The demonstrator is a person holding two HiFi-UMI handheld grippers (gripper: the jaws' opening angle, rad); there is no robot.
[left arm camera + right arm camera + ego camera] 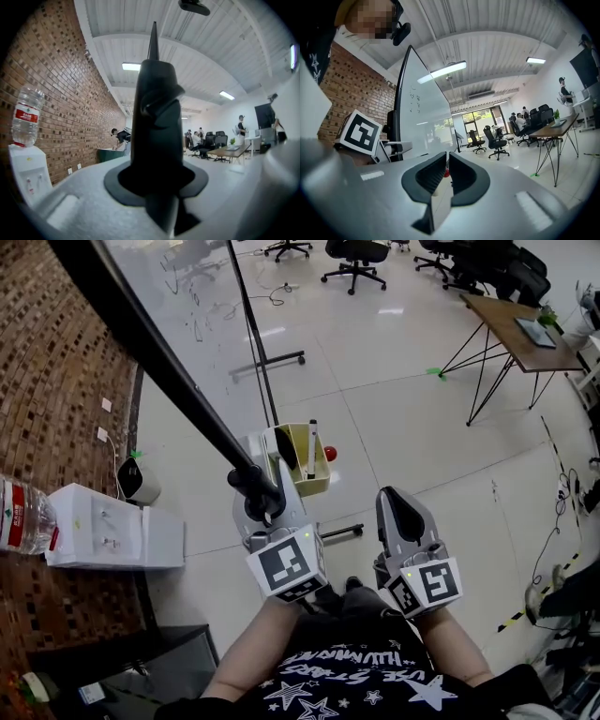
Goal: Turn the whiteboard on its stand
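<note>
The whiteboard (pixel 187 296) hangs tilted on its stand at the upper left, and its black frame edge (pixel 159 362) runs diagonally down toward me. My left gripper (pixel 261 504) is shut on the lower end of that frame. In the left gripper view the black frame (pixel 157 117) fills the space between the jaws of the left gripper (pixel 158 192). To the right, my right gripper (pixel 394 498) is held level away from the board, shut, with nothing in it. In the right gripper view the right gripper (pixel 446 171) has its pads almost touching, and the whiteboard (pixel 422 108) stands to the left.
A yellow tray (pixel 321 486) with a marker and a red object hangs on the stand just beyond my left gripper. A white water dispenser (pixel 112 535) with a bottle (pixel 23 517) stands by the brick wall at the left. A table (pixel 520 329) and office chairs (pixel 356 259) are farther off.
</note>
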